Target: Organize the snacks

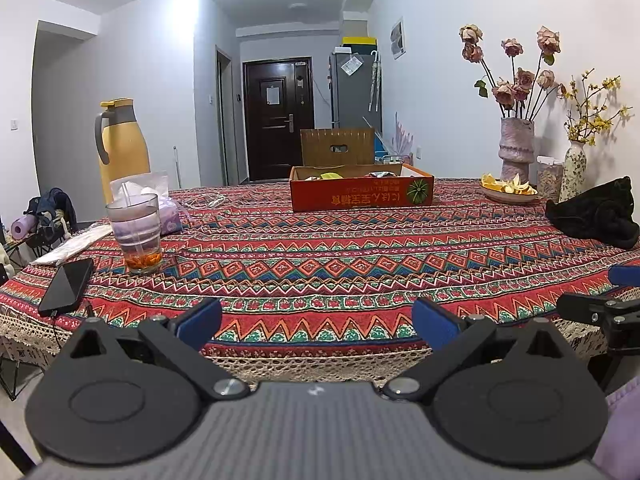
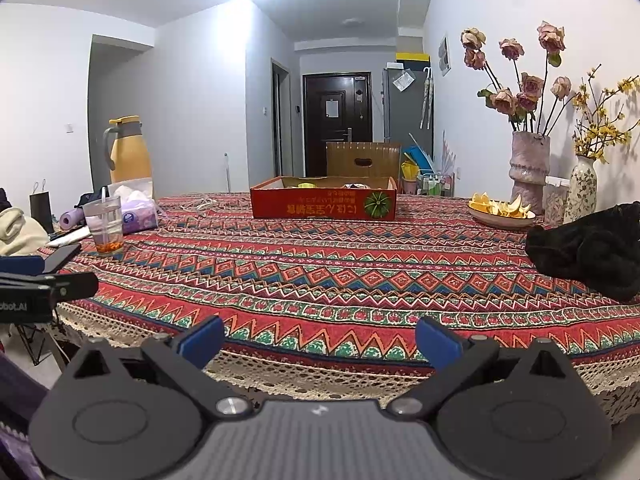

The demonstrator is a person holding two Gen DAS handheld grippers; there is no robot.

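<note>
Hovering at the near edge of a tabletop (image 1: 320, 264) draped in a red, zigzag-patterned woven cloth, both grippers hold nothing. From left to right, the left-wrist view shows a black smartphone (image 1: 66, 286) lying flat, a clear glass tumbler with a straw and orange bits at its bottom (image 1: 136, 232), a yellow thermos jug with a grey handle (image 1: 124, 140) behind it, and the left gripper (image 1: 316, 326), its blue-padded fingers (image 1: 200, 322) spread wide apart and released. Well beyond, at the far side of the tabletop, stands the shallow orange cardboard tray (image 1: 362, 194) with snack packets inside. Farther right sit a bowl of yellow peel pieces (image 1: 508, 190) and a crumpled black cloth (image 1: 596, 216). The right gripper (image 2: 320, 344) likewise has its fingers (image 2: 438, 346) released.
</note>
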